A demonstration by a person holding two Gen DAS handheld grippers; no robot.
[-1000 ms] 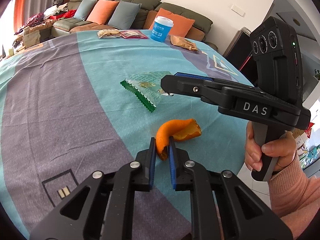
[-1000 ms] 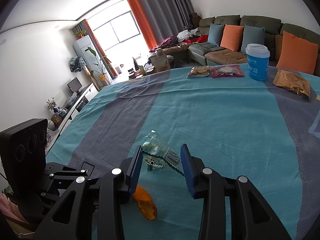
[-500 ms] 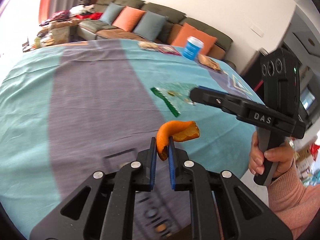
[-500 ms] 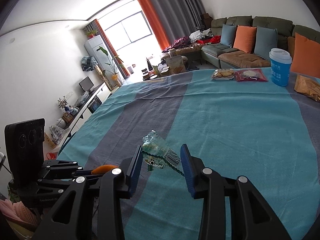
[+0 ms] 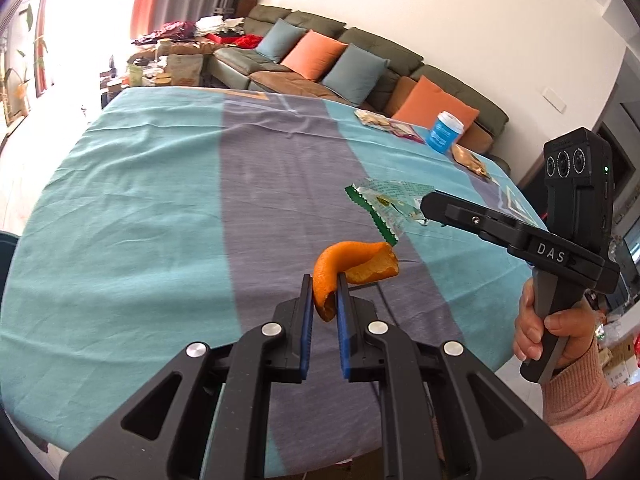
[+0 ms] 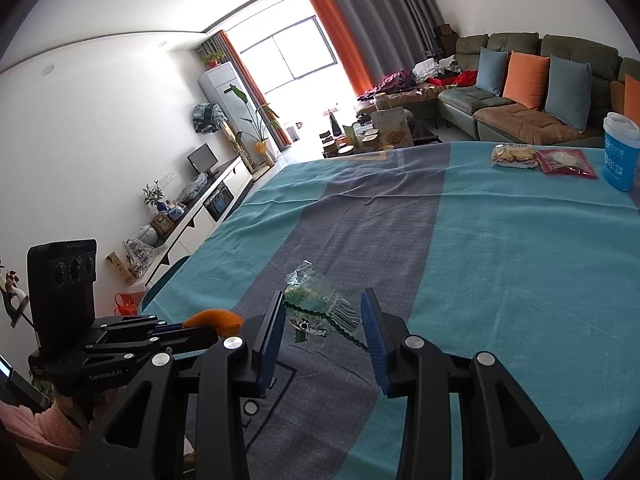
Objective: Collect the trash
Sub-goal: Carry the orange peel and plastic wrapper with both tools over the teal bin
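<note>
My left gripper (image 5: pixel 322 294) is shut on a curled orange peel (image 5: pixel 352 266) and holds it above the near part of the table. The peel also shows in the right wrist view (image 6: pixel 214 318), at the left gripper's tip. A clear wrapper with a green zigzag edge (image 5: pixel 386 206) lies on the cloth. My right gripper (image 6: pixel 322 312) is open and hovers just short of this wrapper (image 6: pixel 320 304), its fingers on either side of it. The right gripper (image 5: pixel 434 204) shows from the side in the left wrist view.
The table is covered with a teal and grey cloth (image 5: pixel 160 200). At its far side stand a blue cup (image 5: pixel 444 132) and several snack packets (image 6: pixel 540 158). A sofa with cushions (image 5: pixel 340 64) is behind. The table's near edge is right below the left gripper.
My left gripper has lifted the orange peel off the cloth and swung back and to the left. My right gripper has stayed open over the wrapper.
</note>
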